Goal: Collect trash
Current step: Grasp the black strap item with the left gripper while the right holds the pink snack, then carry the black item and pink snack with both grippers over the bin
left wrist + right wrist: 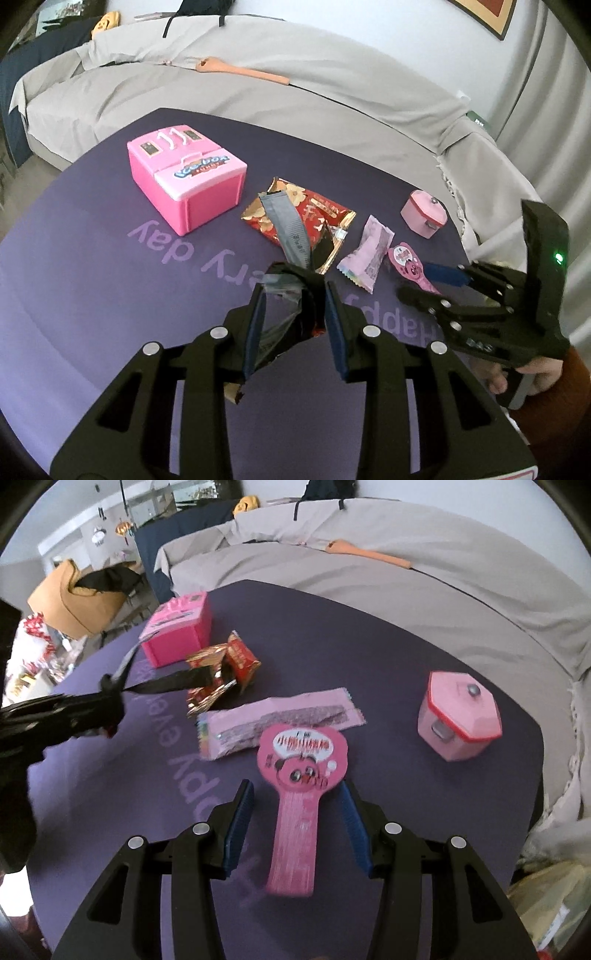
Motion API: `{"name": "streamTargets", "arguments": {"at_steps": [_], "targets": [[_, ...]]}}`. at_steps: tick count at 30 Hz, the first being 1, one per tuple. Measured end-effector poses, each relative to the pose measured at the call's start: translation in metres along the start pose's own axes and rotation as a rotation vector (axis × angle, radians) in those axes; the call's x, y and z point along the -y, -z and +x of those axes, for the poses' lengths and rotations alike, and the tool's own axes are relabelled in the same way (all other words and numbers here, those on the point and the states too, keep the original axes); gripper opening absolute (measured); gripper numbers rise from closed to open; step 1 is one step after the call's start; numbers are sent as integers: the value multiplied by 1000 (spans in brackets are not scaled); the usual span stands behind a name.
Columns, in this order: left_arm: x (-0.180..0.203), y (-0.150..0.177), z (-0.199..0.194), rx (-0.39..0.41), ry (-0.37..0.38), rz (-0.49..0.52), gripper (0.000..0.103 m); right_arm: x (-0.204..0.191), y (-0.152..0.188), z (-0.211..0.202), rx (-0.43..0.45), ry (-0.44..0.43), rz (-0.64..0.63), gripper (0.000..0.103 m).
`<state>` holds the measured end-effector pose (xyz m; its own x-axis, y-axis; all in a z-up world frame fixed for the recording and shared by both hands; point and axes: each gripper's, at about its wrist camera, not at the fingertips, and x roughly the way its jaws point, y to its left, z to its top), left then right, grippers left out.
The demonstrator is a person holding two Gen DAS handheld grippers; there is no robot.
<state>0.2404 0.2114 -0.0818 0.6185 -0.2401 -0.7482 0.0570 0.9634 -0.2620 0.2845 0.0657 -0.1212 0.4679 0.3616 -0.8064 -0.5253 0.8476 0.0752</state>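
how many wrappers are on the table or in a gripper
4: silver-black wrapper in the left gripper; red-gold wrapper beside the pink toy fridge; pale pink wrapper mid-table; pink paddle-shaped wrapper between the right gripper fingers.

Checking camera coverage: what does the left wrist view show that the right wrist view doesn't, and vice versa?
Left wrist only: the left gripper's blue pads close up, pinching a dark crumpled wrapper; a framed picture on the wall.

Right wrist only: the right gripper open astride the handle of the pink paddle-shaped wrapper; a cardboard box in the room beyond.

Both: purple table, pink toy fridge, red-gold wrapper, pale pink sachet, small pink pot, beige sofa.
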Motion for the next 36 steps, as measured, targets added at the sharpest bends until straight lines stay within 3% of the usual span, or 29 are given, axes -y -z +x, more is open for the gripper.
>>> {"name": "streamTargets", "arguments": {"at_steps": [5, 7, 10, 13, 21, 36], "targets": [[-1, 3, -1, -6, 10, -8, 30, 4, -7, 4, 3, -9, 15, 45], [1, 3, -4, -1, 13, -3, 30, 9, -4, -7, 27, -50, 47, 44], [9, -1, -10, 11, 19, 11, 30, 11, -2, -28, 64, -34, 42, 44], [26, -6, -19, 37, 38, 33, 30, 18, 3, -60, 109, -25, 59, 38], [94, -28, -40, 104, 124, 122, 30, 50, 22, -138, 224, 40, 107, 38], [158, -29, -39, 83, 174, 195, 30, 93, 64, -197, 316, 105, 164, 31]]}}
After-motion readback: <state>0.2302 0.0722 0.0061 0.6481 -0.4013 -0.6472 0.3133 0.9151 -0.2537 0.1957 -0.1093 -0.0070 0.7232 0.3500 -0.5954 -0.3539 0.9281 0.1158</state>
